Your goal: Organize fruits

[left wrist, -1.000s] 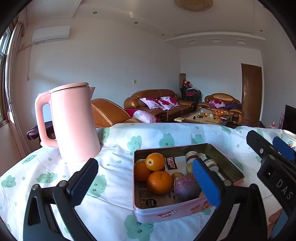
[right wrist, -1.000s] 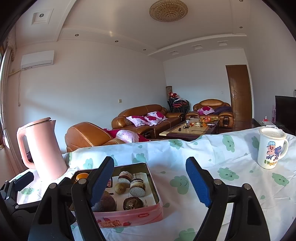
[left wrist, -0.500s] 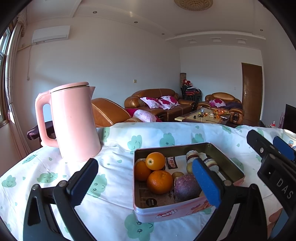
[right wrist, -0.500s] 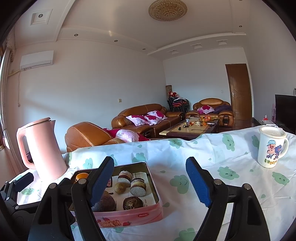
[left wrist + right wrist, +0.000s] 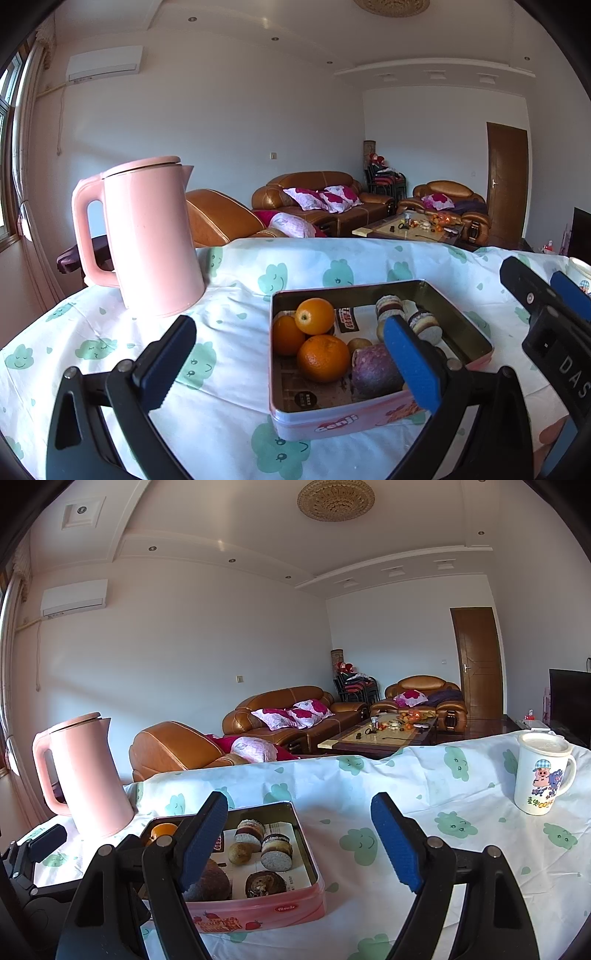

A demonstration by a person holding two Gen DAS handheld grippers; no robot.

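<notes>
A pink tin box (image 5: 369,417) sits on the tablecloth and holds three oranges (image 5: 323,357), a purple fruit (image 5: 375,369), a small brown fruit (image 5: 239,853) and several small cakes (image 5: 276,851). The box also shows in the right wrist view (image 5: 258,910). My left gripper (image 5: 291,365) is open and empty, held in front of the box with its right finger over the box's near side. My right gripper (image 5: 299,840) is open and empty, to the right of the box, its left finger over the box's left part.
A pink kettle (image 5: 147,236) stands at the back left of the table. A white cartoon mug (image 5: 543,773) stands at the far right. The table has a white cloth with green clouds (image 5: 406,775). Sofas and a coffee table lie beyond.
</notes>
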